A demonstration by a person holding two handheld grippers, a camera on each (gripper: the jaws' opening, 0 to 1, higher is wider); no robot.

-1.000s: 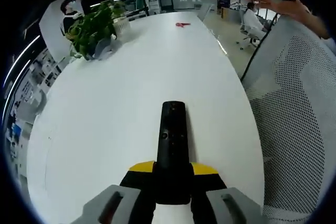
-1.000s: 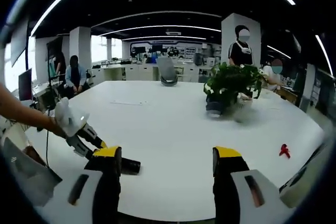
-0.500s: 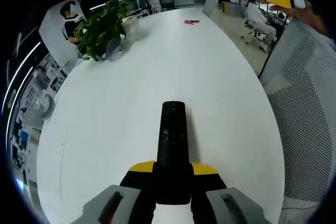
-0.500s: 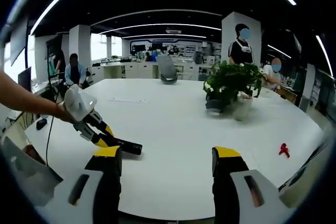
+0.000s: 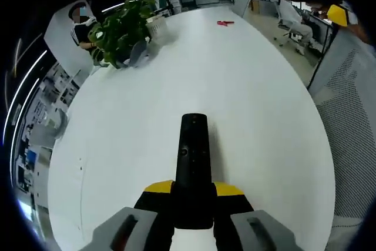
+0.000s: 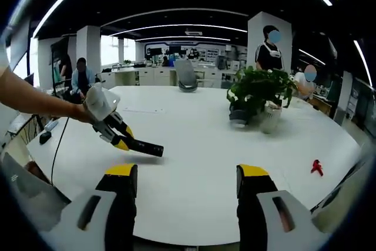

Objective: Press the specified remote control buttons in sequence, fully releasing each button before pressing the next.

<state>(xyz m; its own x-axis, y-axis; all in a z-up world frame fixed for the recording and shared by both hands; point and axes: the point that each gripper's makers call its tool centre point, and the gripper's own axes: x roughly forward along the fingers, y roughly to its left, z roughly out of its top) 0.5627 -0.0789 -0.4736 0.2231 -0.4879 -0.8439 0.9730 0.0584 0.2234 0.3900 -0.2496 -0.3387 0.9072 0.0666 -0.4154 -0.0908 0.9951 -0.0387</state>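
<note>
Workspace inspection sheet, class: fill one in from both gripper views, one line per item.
Surface: white table, mostly bare.
Job's things: black remote control, held out over the table.
Clutter: potted plant; small red object.
Grippers: left gripper shut on the remote control; right gripper open, holding nothing.
Cables: thin dark cable at the table's edge.
Surroundings: open office, mesh chair, people seated behind.

The left gripper (image 5: 192, 195) has its yellow-tipped jaws closed on the near end of the black remote (image 5: 193, 156), which juts straight forward above the counter (image 5: 135, 139). Seen from the right gripper view, a bare forearm reaches in and carries that left gripper (image 6: 120, 138) tilted downward. The right gripper (image 6: 187, 183) is held level before the counter's near edge, jaws spread wide apart with nothing between them.
</note>
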